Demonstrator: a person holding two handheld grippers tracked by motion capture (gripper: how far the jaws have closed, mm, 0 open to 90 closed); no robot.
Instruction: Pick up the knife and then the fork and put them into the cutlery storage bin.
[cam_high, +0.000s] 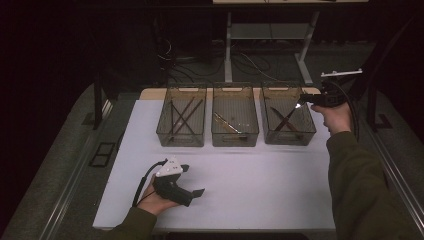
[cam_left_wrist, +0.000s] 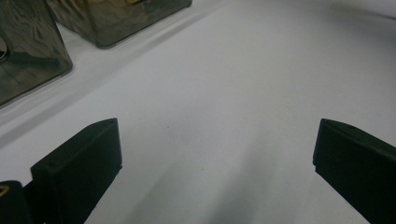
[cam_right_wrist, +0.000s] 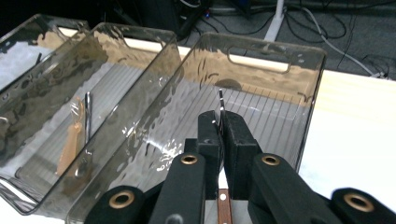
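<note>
**Knife held over the right-hand bin; left tongs idle on the table**

My right tongs (cam_right_wrist: 221, 122) are closed on a knife (cam_right_wrist: 221, 100). In the right gripper view the thin metal blade stands up from between the two black jaws, and a strip of brown wooden handle with a rivet shows below them. The jaws press on the blade from both sides.

In the high view my right hand (cam_high: 334, 116) holds those tongs (cam_high: 302, 100) at the far right edge of the right bin (cam_high: 306, 136), above its rim. The blade tip catches a bright glint there.

Three clear smoky plastic bins stand in a row at the far side of the white table (cam_high: 260, 185), close together. The right bin has dark utensils lying crossed on its floor; I cannot tell what kind. The middle bin (cam_high: 235, 137) holds a pale wood-coloured utensil and a slim metal one lying alongside it. The left bin (cam_high: 181, 138) holds long dark sticks crossed over each other.

My left tongs (cam_left_wrist: 215, 158) rest low on the table near its front-left part, well apart from the bins. Their jaws stand wide, nothing between them, bare white table beyond.

Writing: no brand, label or lettering that I can read on the bins, the knife or the tongs.
</note>
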